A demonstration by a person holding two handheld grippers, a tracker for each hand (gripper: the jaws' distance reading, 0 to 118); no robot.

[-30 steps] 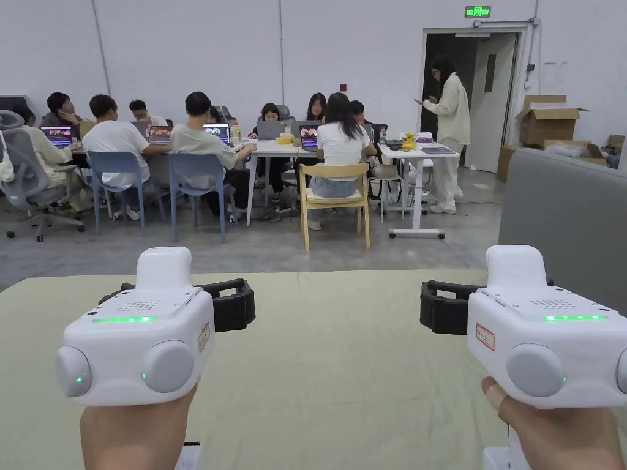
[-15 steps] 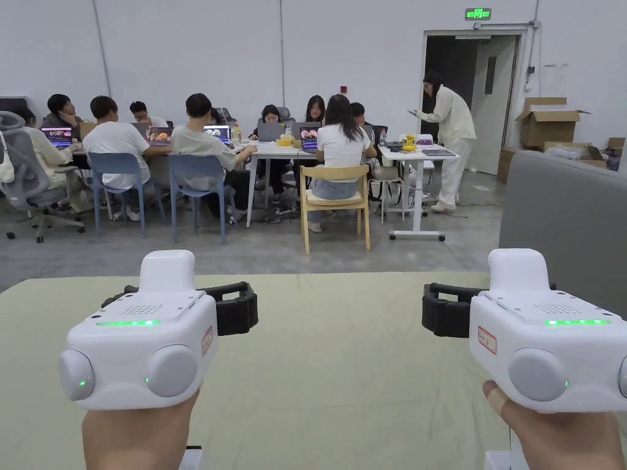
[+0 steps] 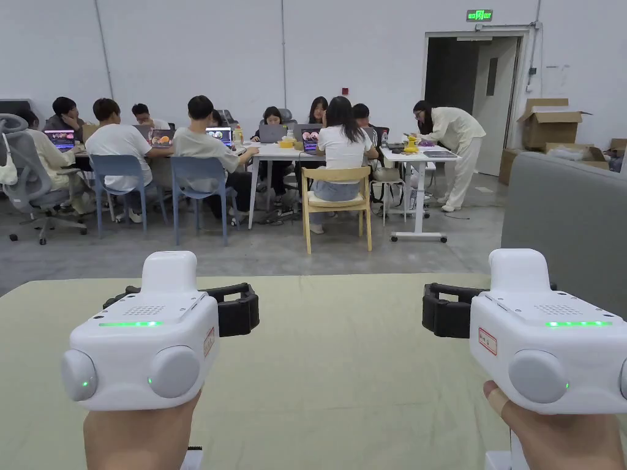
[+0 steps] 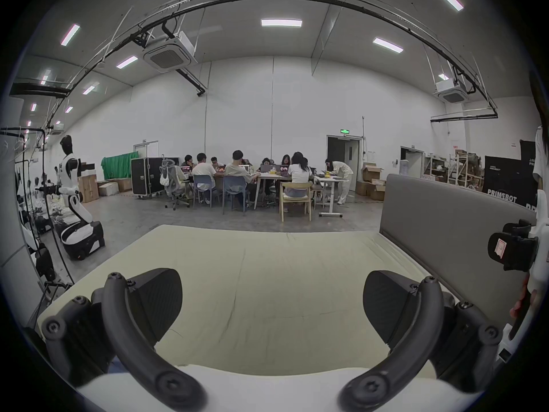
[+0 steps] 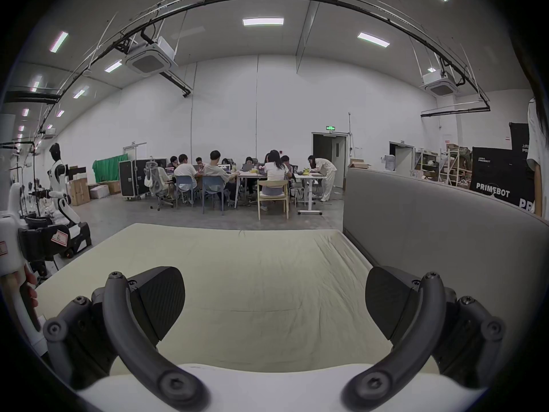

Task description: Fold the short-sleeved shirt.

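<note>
Both tongs are up in the air with nothing in them. The left tongs (image 4: 271, 308) are spread wide apart over a pale yellow-green mattress (image 3: 343, 367), and the right tongs (image 5: 274, 307) are gaping just as wide beside a grey headboard (image 3: 569, 220). They hang level, well apart from each other.

Where's the shirt, you ask? Can't say: the stretch of sheet in front of the tongs is bare, apart from a few creases. My guess is nothing has started yet and the shirt has to be fetched first. For doing that well, I'd lay it flat with the sleeves spread before pinching anything, and grab at matching points on each side so the fold lands straight.

Containers: some cardboard boxes (image 3: 549, 122) sit by the far doorway, flaps open; too far away to see what's inside.
</note>
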